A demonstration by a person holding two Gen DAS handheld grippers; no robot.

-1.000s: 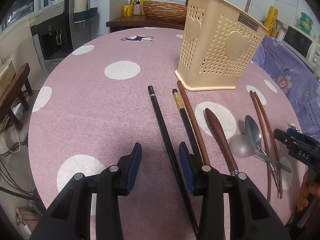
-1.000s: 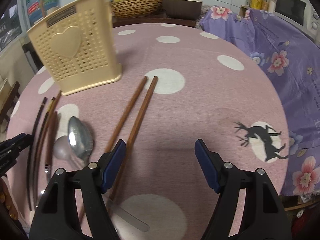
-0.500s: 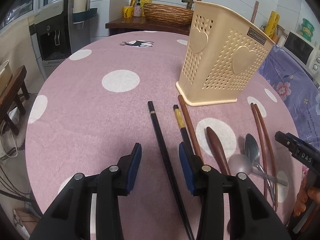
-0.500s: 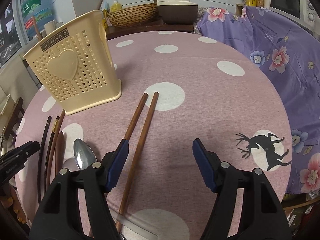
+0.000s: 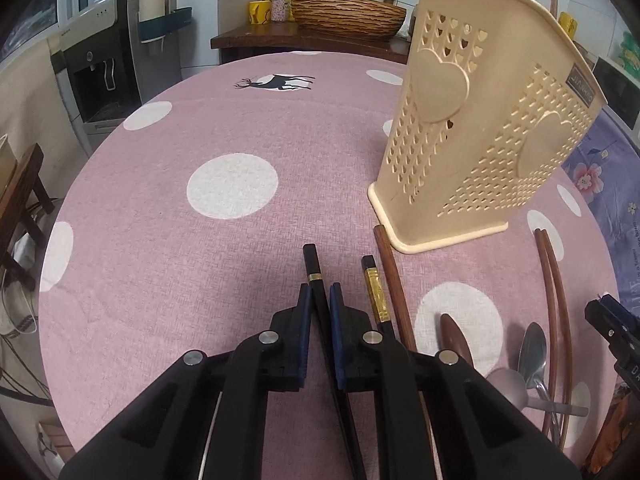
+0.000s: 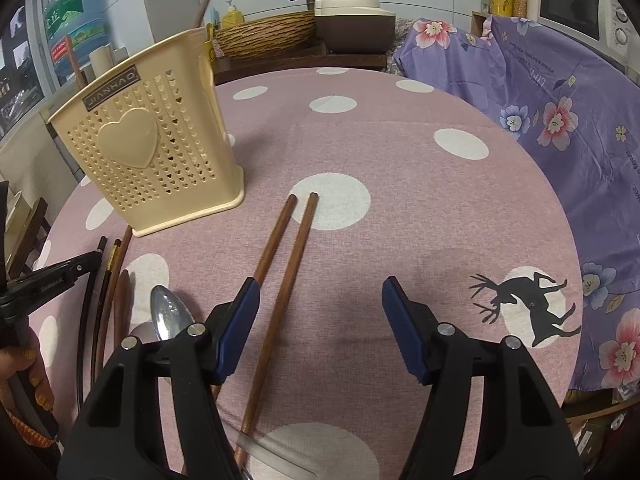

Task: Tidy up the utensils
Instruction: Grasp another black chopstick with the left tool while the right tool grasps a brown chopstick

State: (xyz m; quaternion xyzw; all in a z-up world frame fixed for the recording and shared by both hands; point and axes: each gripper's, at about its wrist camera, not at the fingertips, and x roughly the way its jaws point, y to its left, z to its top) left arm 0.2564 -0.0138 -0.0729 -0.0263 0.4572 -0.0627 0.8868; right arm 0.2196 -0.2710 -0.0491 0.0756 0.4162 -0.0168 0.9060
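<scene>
On the pink dotted tablecloth, my left gripper (image 5: 320,300) is shut on a black chopstick (image 5: 311,262) just behind its gold band. A second black chopstick (image 5: 374,286) and a brown one (image 5: 394,280) lie right of it. The cream perforated holder (image 5: 480,128) stands upright beyond them. My right gripper (image 6: 320,312) is open and its jaws are closing. One chopstick of a brown pair (image 6: 294,264) lies between the pads untouched, and the other runs under the left finger (image 6: 240,316). A metal spoon (image 6: 168,316) lies to its left.
A wooden-handled utensil (image 5: 456,340) and another spoon (image 5: 508,384) lie by the brown pair (image 5: 554,280). A purple floral cloth (image 6: 560,120) covers furniture at the table's right. A water dispenser (image 5: 104,68) and a wicker basket (image 5: 344,12) stand beyond the far edge.
My left gripper slid forward along the black chopstick and shut on it near the gold band. The right gripper's jaws narrowed a little around the brown chopsticks.
</scene>
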